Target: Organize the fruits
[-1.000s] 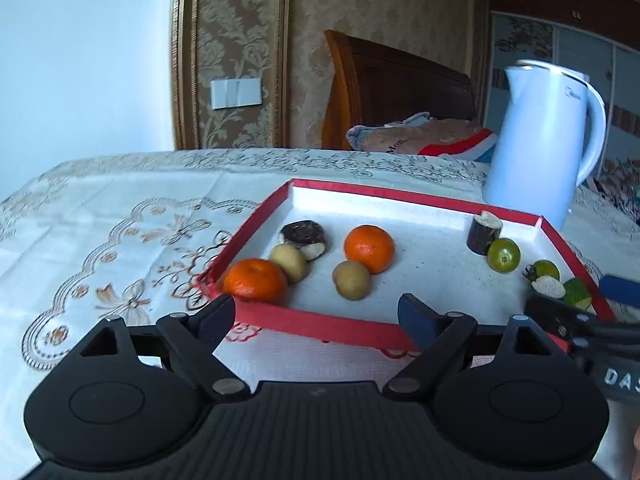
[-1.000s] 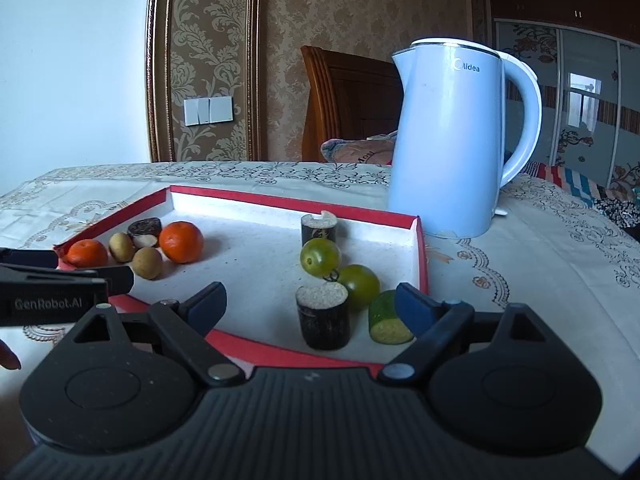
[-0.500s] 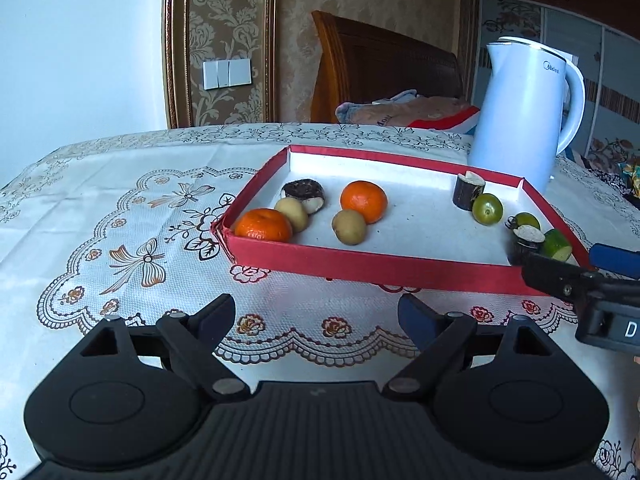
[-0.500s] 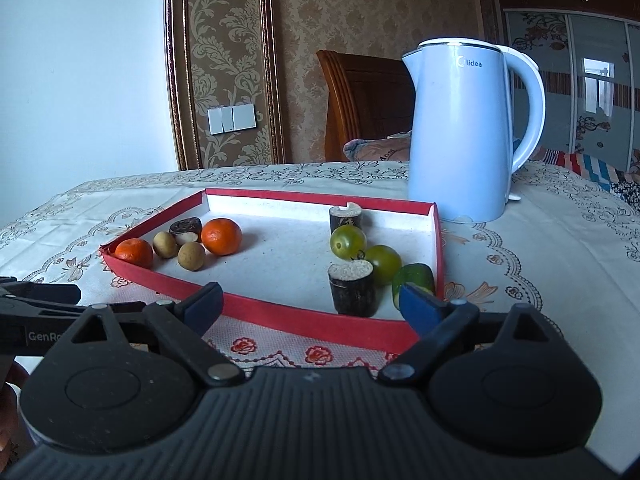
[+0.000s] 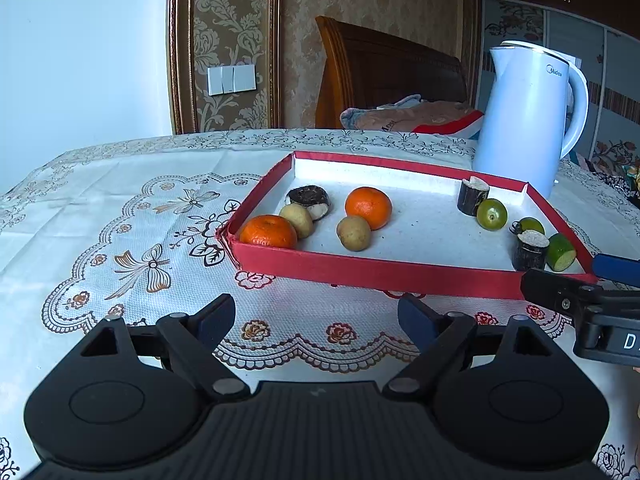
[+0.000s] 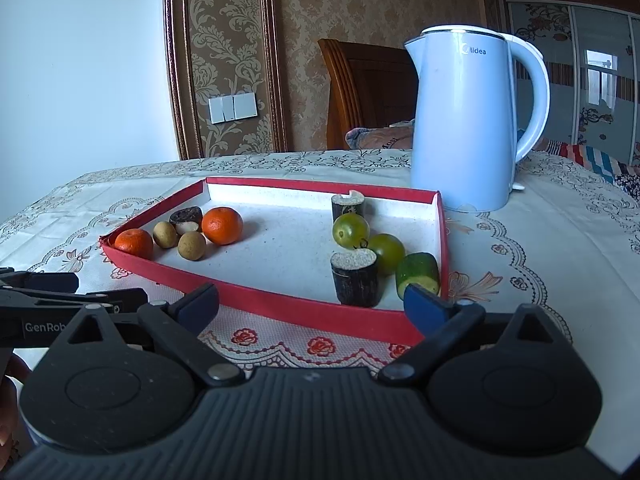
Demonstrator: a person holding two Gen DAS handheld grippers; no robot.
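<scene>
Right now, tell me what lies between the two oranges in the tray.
Between the near orange and the far orange lie two small brown fruits and, clearest in the left wrist view.

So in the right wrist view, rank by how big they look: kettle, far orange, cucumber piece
1. kettle
2. far orange
3. cucumber piece, nearly a tie with the orange and nearer the camera, so unsure
</scene>
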